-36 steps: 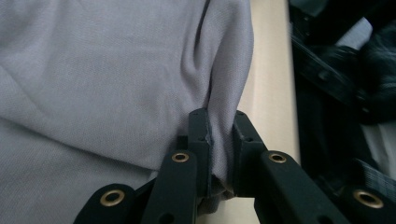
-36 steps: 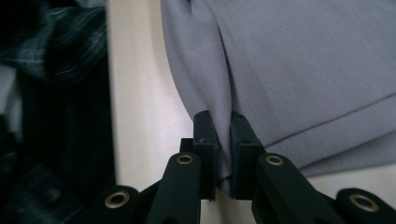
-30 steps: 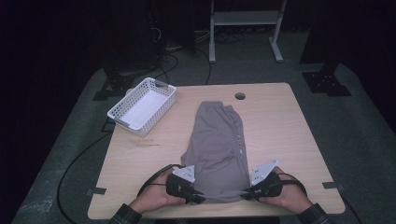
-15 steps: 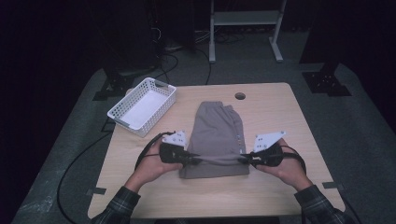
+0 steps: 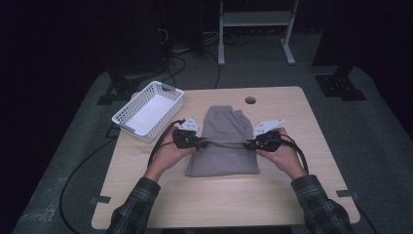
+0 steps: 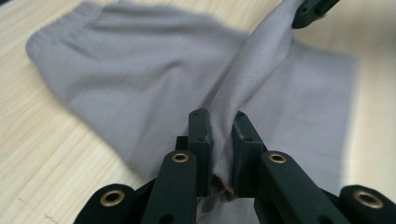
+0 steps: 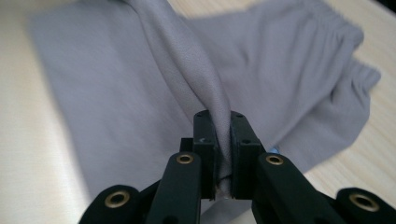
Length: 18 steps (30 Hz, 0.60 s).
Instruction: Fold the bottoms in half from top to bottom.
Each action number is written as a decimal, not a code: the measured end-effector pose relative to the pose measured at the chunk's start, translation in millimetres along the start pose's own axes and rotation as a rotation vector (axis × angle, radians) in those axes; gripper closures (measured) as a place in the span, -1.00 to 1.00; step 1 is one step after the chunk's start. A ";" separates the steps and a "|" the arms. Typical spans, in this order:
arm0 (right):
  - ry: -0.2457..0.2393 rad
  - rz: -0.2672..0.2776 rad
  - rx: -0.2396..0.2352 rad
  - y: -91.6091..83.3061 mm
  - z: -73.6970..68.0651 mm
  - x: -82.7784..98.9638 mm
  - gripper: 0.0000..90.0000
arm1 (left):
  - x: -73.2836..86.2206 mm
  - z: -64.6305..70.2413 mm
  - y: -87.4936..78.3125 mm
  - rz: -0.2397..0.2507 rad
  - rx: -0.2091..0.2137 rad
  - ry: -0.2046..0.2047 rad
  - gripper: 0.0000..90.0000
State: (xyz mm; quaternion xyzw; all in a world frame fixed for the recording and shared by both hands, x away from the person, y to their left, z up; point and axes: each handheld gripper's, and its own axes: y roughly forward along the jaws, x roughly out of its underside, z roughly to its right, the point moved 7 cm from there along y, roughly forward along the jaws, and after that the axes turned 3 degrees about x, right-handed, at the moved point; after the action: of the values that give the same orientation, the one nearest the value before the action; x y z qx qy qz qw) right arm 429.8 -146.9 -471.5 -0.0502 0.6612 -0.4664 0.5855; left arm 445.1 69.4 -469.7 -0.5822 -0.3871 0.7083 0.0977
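A light wooden table (image 5: 292,195) fills the high view, with a round cable hole (image 5: 250,100) near its far edge. A white slatted basket (image 5: 148,111) sits at the table's far left corner, well apart from the work. At the centre lies a grey garment (image 5: 224,156), partly folded, its elastic waistband toward the far edge. The person's left gripper (image 5: 198,142) and right gripper (image 5: 253,144) each pinch the garment's near edge, pulled taut between them above the lower layer. The left gripper view shows its jaws clamped on bunched grey fabric (image 6: 223,140). The right gripper view shows the same grip and the gathered waistband (image 7: 345,32).
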 end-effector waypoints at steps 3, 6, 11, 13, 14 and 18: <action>0.001 -0.051 0.029 17.1 4.4 8.1 0.84 | 8.2 -4.5 16.0 -0.055 -0.030 0.009 0.79; -0.007 -0.090 0.044 28.2 5.9 14.2 0.83 | 14.2 -4.7 25.4 -0.103 -0.039 0.024 0.79; -0.037 -0.133 0.054 38.5 3.3 21.5 0.83 | 21.6 0.0 35.8 -0.148 -0.044 0.041 0.78; -0.035 -0.136 0.053 38.0 2.5 22.3 0.83 | 22.0 2.1 34.9 -0.161 -0.031 0.043 0.77; -0.035 -0.136 0.053 38.0 2.5 22.3 0.83 | 22.0 2.1 34.9 -0.161 -0.031 0.043 0.77; -0.018 -0.133 0.027 32.9 -3.7 27.2 0.83 | 25.2 13.5 32.7 -0.173 0.003 0.035 0.76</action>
State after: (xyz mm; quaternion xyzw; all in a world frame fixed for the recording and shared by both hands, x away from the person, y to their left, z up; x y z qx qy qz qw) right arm 434.2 -143.0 -514.0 -0.0903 0.6447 -0.5128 0.5597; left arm 435.5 56.2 -509.9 -0.5586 -0.4331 0.6875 0.1663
